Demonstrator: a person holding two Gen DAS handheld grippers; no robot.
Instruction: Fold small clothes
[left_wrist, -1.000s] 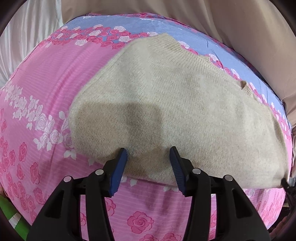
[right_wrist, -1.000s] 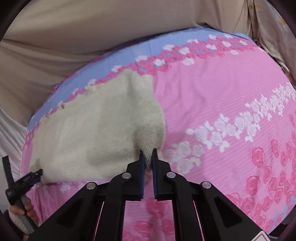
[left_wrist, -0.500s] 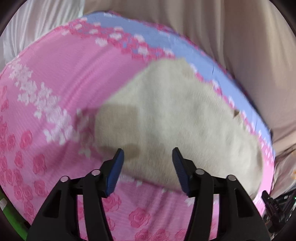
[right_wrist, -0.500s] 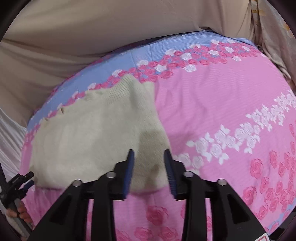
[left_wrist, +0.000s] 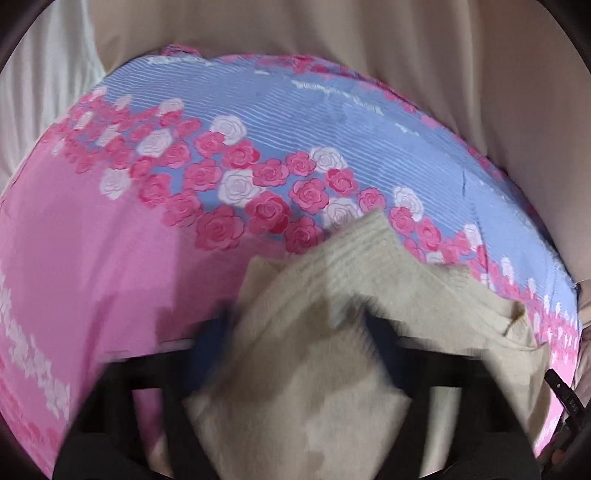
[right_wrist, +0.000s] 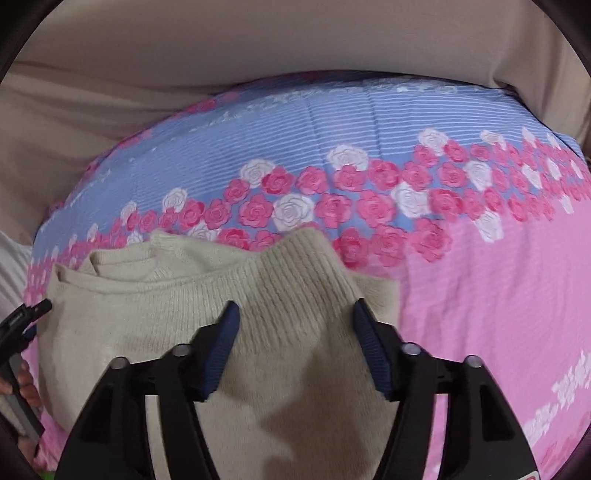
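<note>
Right tongs (right_wrist: 293, 328) opening over the beige sweater (right_wrist: 280, 369); blurred left tongs (left_wrist: 299, 347) closing, seemingly astride its fold.

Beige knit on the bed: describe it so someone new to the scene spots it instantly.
Find the bedsheet, pink with a blue band and a row of printed roses. Just below that rose row lies the sweater, a folded cream knit with a ribbed band pointing toward the roses. It is the only plain, unprinted, fuzzy item on the sheet.
</note>
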